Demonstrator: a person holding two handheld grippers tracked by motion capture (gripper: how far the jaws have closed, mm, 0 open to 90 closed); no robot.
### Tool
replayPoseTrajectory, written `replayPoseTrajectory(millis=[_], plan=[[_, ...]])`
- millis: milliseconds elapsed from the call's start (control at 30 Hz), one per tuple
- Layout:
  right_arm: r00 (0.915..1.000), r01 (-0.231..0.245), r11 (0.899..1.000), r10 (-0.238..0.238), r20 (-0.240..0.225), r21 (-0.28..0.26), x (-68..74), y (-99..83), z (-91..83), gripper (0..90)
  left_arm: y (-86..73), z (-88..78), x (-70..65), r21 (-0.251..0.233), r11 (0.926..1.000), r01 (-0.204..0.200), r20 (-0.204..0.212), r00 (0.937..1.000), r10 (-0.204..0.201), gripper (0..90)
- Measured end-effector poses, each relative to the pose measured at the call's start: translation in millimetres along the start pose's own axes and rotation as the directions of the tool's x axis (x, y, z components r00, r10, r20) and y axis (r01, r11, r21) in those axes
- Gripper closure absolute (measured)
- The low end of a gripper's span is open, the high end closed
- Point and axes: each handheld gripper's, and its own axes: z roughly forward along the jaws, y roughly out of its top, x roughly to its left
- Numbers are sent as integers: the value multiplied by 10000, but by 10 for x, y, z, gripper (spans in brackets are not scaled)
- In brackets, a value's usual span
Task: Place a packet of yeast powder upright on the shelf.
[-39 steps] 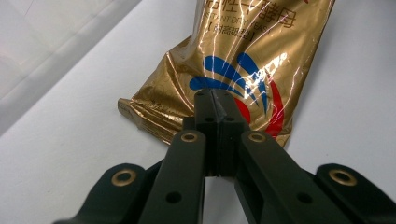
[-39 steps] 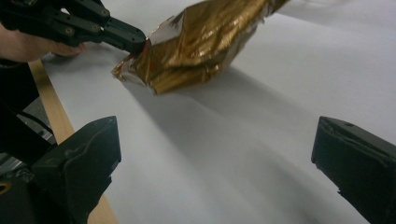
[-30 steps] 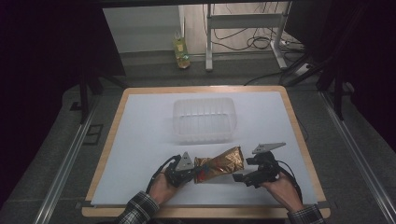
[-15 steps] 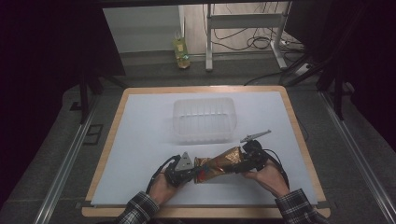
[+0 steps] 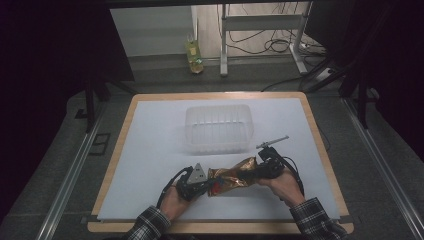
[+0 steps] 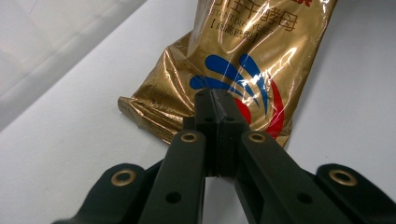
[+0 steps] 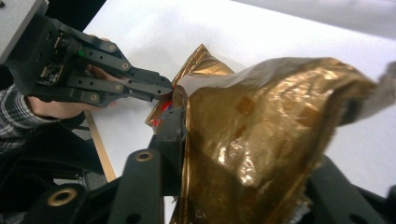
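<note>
Gold foil packet (image 5: 234, 177) lies near the front edge of the white table (image 5: 150, 150), stretched between the two grippers, with a clear plastic tub (image 5: 218, 127) standing just beyond it toward the far side. The left gripper (image 5: 204, 187) has its jaws fully closed, pinching the packet's near-left sealed corner (image 6: 154, 122). The right gripper (image 5: 260, 170) has just been closing its jaws, and the packet's crumpled right end (image 7: 261, 140) now sits between them, squeezed by the pads.

Both holds are at the packet's ends, so the likely trouble is in how they pull. If the hands draw apart too hard or unevenly, the foil could rip somewhere other than the seam and spill its contents onto the table rather than into the tub. The left pinch catches only a thin strip of slick seal, which could slide out. The right hold gathers loose, bunched foil, so it may shift or crush what is inside.
</note>
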Motion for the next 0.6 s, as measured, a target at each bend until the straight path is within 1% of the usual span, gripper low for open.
replayPoseTrajectory(millis=[67,100,133,167,200,300,333,467,533,600], plan=[[10000,44,10000,-44,-55,14,17,10,-14,641,9,-9,-6,22,9999,-111,-67,9999,111,896],[9999,147,9999,-147,-43,-9,44,21,-25,655,10,-20,-4,8,9999,-109,-69,9999,109,891],[9999,147,9999,-147,-43,-9,44,21,-25,655,7,-26,-3,-20,10000,-80,-89,9999,80,891],[9998,194,9998,-195,-45,-18,53,26,-30,659,2,-41,8,-68,10000,-66,-149,9999,65,865],[9996,278,9996,-278,-36,-32,70,33,-38,664,-3,-55,22,-97,9999,30,-88,10000,-31,840],[9991,425,9991,-425,-8,-50,119,56,-54,673,-17,-84,51,-190,9996,231,34,9997,-230,797],[9991,425,9991,-425,-8,-50,119,56,-54,673,-17,-94,54,-202,9994,270,60,9996,-269,797],[9985,550,9985,-550,15,-23,151,83,-87,675,-4,-140,49,-282,9993,257,29,9997,-256,730],[9978,654,9979,-653,93,-39,161,94,-114,676,2,-179,51,-417,9987,306,58,9995,-304,711],[9978,652,9978,-651,119,-102,163,103,-144,676,7,-214,50,-544,9981,296,5,9996,-296,684]])
